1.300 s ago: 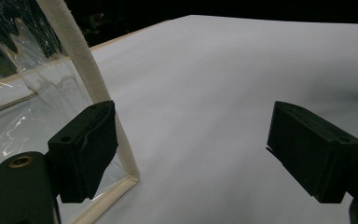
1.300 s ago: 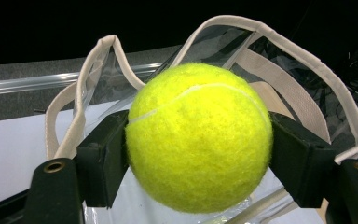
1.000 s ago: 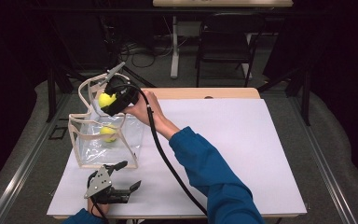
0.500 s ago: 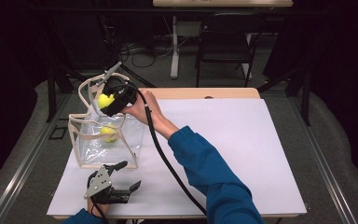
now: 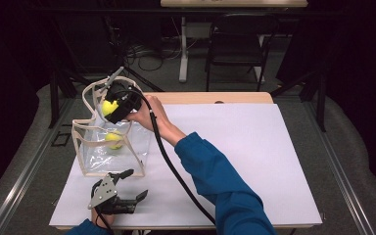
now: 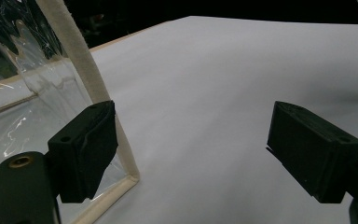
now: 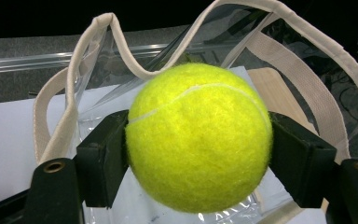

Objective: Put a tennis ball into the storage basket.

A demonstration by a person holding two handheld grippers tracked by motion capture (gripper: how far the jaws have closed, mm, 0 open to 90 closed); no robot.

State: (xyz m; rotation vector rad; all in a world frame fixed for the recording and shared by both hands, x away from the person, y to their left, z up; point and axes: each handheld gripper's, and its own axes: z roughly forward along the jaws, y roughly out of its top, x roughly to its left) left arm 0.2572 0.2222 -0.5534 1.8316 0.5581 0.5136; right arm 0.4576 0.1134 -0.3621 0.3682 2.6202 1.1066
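Right hand-held gripper (image 7: 198,154): pinching fuzzy yellow tennis ball (image 7: 198,137)
Change: barely moved, hovering over clear plastic tote bag (image 5: 108,147); release likely next
Left hand-held gripper (image 6: 191,149): spread, beside bag on white tabletop (image 5: 235,147)

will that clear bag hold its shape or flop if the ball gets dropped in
Probably floppy: the clear bag has thin, wrinkled walls and sagging handles. It looks light, so the tennis ball landing could shift it. Its flat base and the ball inside likely steady it.

No readable text, label, brand, number or sign is showing anywhere in these pictures. The tennis ball (image 7: 198,136) is facing the right gripper view with only its white seam, curving from nine toward two o'clock.
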